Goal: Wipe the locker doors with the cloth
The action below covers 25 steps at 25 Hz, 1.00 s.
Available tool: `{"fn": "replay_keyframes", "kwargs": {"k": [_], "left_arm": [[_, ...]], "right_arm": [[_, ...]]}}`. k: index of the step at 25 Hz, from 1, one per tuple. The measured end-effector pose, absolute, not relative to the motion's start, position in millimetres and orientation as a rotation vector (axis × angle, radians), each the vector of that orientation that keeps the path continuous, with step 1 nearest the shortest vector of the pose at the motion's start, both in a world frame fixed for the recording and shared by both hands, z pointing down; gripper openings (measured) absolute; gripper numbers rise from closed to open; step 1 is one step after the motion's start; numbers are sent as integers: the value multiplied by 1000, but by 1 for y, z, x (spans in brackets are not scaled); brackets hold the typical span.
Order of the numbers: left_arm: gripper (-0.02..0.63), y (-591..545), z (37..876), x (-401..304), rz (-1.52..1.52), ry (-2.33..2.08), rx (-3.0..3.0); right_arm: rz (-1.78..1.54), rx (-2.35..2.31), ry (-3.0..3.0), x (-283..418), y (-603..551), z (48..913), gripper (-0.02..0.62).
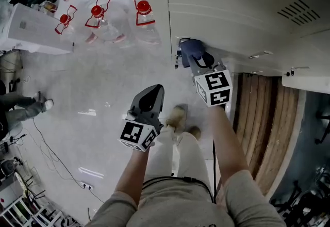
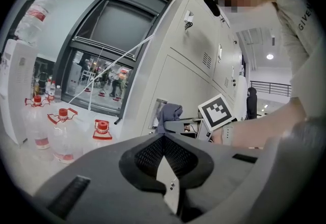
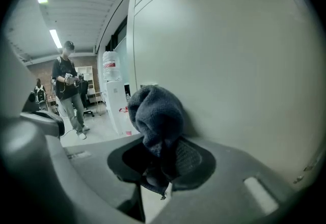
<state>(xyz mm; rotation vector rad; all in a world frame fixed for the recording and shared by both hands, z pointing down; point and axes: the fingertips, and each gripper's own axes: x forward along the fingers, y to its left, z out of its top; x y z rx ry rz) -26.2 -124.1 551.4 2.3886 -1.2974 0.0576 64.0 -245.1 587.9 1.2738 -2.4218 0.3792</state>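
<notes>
Your right tool point(image 3: 165, 172), clamped on the cloth point(image 3: 155, 113), presses it near a locker door's point(image 3: 229, 65) edge; your left tool point(image 2: 164, 141) hangs empty, jaws together. Wiping looks under way, with the other doors apparently left.

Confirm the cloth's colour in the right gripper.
Dark grey-blue cloth; right gripper view shows it best.

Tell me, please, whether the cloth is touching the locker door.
Touching. The right gripper view shows the cloth, clamped in the right gripper, bunched up against the locker door with no gap between them.
</notes>
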Motion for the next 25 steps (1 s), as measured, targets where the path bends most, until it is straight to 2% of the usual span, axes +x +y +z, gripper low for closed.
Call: {"fn": "replay_keyframes", "kwargs": {"k": [18,25], "left_arm": [[-2,-127,560,14,74,-1252,2418],[-2,-126,559,27,77,-1236,2441]], "right_arm": [[425,1464,-2241,203,-239,613,99],[426,1522,-2187,236,-237,616,98]]}}
